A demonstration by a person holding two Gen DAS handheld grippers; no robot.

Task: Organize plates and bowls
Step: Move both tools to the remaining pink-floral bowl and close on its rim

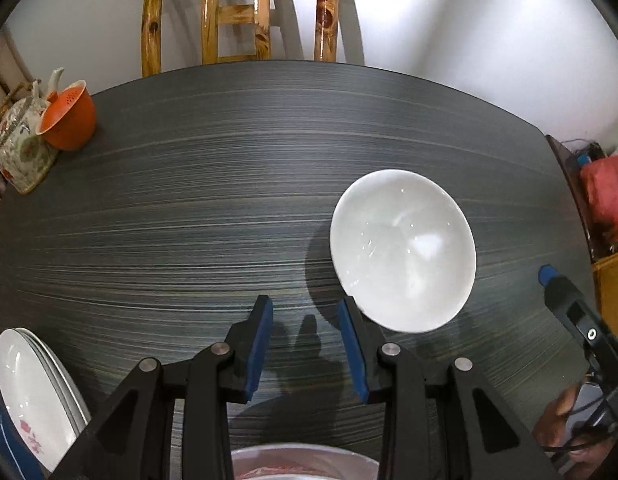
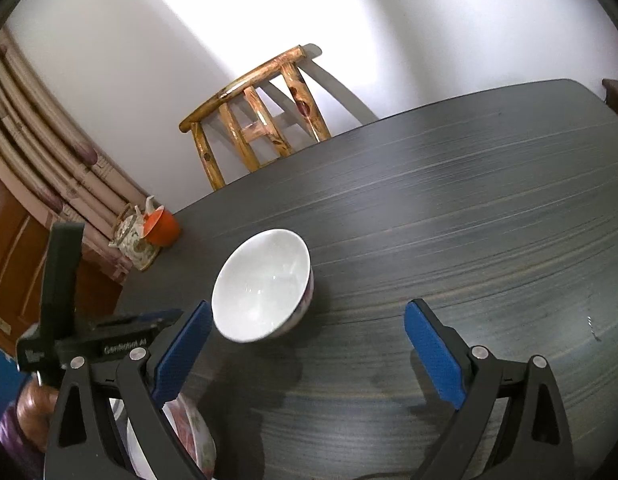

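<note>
Left gripper [image 1: 305,344]: fingers apart with blue pads, nothing between them; it hangs over the near part of the table, and its right finger tip overlaps the bowl's near-left rim in the left wrist view, contact not clear
Right gripper [image 2: 305,356]: fingers spread wide, holding nothing, above the table on the near side of the bowl; in the left wrist view one blue-tipped finger shows at the right edge, well apart from the bowl
Bowl [image 1: 403,250]: white, upright, empty, alone on the table right of centre; in the right wrist view [image 2: 263,284] it sits just beyond the left finger, with a faint pattern on its outer wall
Plates [image 1: 33,396]: a small white stack at the near-left table edge, the top one showing a pink floral mark, left of the left gripper
Near bowl [image 1: 305,462]: a rim with a pinkish inside, at the bottom edge below the left gripper, mostly hidden; whether the patterned dishes low in the right wrist view, under its left finger, are the same ones I cannot tell
Table [image 1: 189,208]: dark, streaked grain, rounded corners
Teapot [image 1: 19,144]: floral, at the far-left corner
Orange cup [image 1: 67,116]: tilted, touching the teapot
Chair [image 1: 237,12]: wooden, behind the far edge against a white wall
Curtain [image 2: 41,148]: striped, beyond the left side of the table
</note>
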